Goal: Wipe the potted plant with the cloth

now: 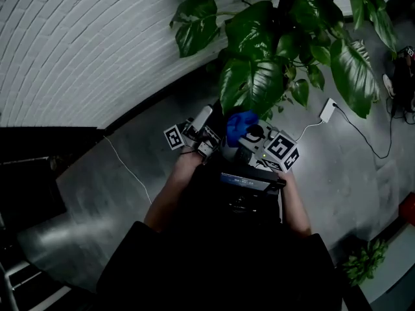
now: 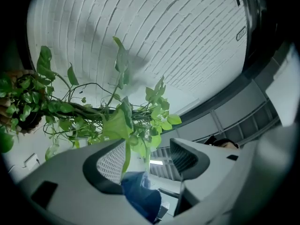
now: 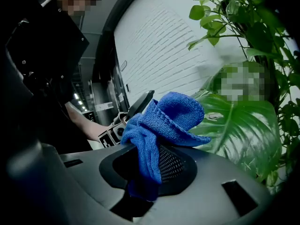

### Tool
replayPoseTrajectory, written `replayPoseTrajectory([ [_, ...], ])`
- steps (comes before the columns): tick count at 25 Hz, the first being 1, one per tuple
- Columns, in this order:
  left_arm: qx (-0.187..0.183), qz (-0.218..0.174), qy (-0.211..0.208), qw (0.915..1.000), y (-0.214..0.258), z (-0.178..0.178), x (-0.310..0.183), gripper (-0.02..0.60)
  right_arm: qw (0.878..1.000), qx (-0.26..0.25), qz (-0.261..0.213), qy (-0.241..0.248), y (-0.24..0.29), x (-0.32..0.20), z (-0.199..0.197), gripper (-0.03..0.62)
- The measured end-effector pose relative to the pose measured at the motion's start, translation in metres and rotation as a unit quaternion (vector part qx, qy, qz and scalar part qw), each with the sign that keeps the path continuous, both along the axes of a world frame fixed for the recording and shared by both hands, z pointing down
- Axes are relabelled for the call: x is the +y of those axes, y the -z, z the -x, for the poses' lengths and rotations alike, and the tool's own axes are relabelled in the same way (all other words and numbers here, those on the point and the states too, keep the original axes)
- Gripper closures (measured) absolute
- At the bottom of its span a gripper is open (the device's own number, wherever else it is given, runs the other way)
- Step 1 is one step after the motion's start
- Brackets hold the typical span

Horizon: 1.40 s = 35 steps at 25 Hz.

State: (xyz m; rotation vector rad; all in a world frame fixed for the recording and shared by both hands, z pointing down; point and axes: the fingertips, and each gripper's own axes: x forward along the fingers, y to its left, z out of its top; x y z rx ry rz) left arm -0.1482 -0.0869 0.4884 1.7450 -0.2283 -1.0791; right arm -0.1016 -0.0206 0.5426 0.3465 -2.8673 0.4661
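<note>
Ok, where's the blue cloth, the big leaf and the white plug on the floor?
blue cloth (image 3: 176, 114): right gripper view, on its bunched top.
big leaf (image 1: 251, 85): head view, on the middle of the blade.
white plug (image 1: 329, 111): head view, on its white body.

Both forearms (image 1: 170, 190) reach forward side by side — the left gripper (image 2: 147, 158) tilted upward, its jaws standing apart; the right gripper (image 3: 145, 168) close beside it, jaws clamped on a bunched blue cloth (image 3: 171, 114).
</note>
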Motion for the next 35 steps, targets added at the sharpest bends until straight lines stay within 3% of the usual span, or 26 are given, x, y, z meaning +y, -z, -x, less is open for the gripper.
replayPoseTrajectory([
  [15,-0.018,-0.007,-0.001,0.9998,0.01,-0.003,0.007,0.289,0.999,0.016,0.022,0.047,-0.021,0.045,0.003,0.487],
  [18,-0.019,-0.009,-0.004,0.9998,0.009,0.003,0.006,0.29,0.997,-0.038,0.044,0.045,0.004,0.043,-0.01,0.487],
  [21,-0.021,-0.012,-0.004,0.9997,0.008,0.01,-0.002,0.289,0.985,-0.164,0.055,0.019,0.074,0.02,-0.044,0.487],
  [23,-0.02,-0.017,-0.007,0.9996,0.01,0.013,-0.011,0.29,0.969,-0.246,0.025,0.001,0.137,-0.002,-0.073,0.487],
  [25,-0.018,-0.024,-0.01,0.9995,0.013,0.015,-0.019,0.29,0.962,-0.271,-0.027,-0.021,0.188,-0.026,-0.089,0.487],
  [27,-0.014,-0.029,-0.015,0.9994,0.015,0.016,-0.024,0.29,0.968,-0.232,-0.073,-0.067,0.213,-0.059,-0.087,0.487],
  [30,-0.007,-0.031,-0.025,0.9992,0.017,0.015,-0.028,0.288,0.977,-0.103,-0.109,-0.149,0.201,-0.121,-0.062,0.487],
  [32,-0.003,-0.035,-0.032,0.9989,0.018,0.015,-0.028,0.288,0.977,-0.029,-0.12,-0.174,0.181,-0.158,-0.038,0.487],
  [35,-0.004,-0.043,-0.04,0.9982,0.021,0.016,-0.029,0.288,0.973,0.041,-0.132,-0.183,0.154,-0.206,-0.006,0.487],
])
